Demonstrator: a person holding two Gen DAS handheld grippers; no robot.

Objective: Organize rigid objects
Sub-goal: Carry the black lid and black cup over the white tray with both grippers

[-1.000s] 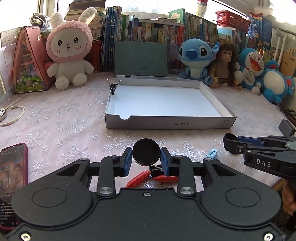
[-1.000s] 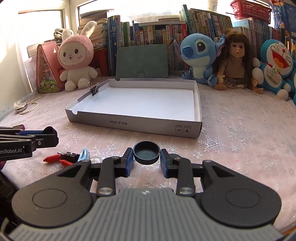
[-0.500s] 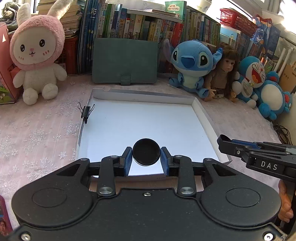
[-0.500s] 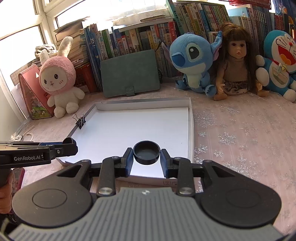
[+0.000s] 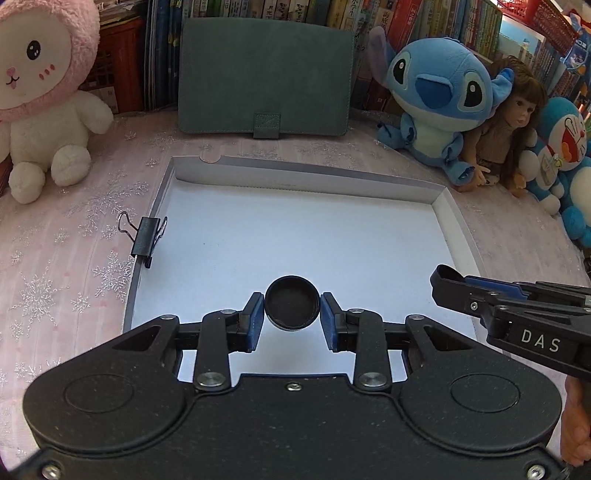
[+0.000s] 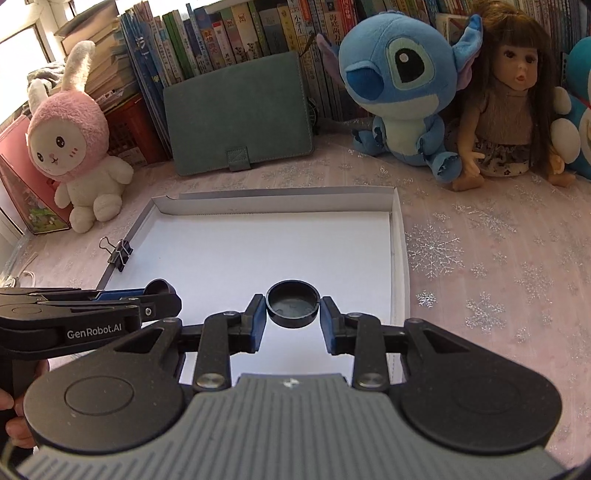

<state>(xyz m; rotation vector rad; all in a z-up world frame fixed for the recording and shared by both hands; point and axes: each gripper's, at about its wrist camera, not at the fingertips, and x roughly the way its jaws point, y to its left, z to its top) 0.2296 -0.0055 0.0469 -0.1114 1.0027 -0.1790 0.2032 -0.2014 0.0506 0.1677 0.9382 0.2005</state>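
**Holding two black caps over the white tray**

Gripping a round black cap (image 5: 292,308) between its blue pads (image 5: 256,322), the left gripper (image 5: 292,314) hangs over the near part of the tray (image 5: 454,225), toward its left half. This cap is tilted on edge, so its flat, matte, dusty face looks back at the camera; both pads press its rim.

The right gripper (image 6: 292,314) is likewise closed on a second cap (image 6: 292,303), held level with the hollow side up. It is a shallow black cup with a low wall and a smooth, slightly shiny floor. It sits above the tray's near edge, nearer the right wall (image 6: 398,236).

The tray is a shallow cardboard box lid, white inside and grey outside, lying on a pink desk cloth (image 6: 480,258) with snowflake print. A black binder clip (image 5: 146,238) grips its left wall. The white floor shows nothing else lying on it.

Beyond the far edge, a green folder (image 5: 264,70) leans on a row of books (image 6: 229,33). A pink bunny (image 6: 72,147) sits at the far left; a blue plush (image 5: 436,96) and a doll (image 6: 513,107) sit at the far right.
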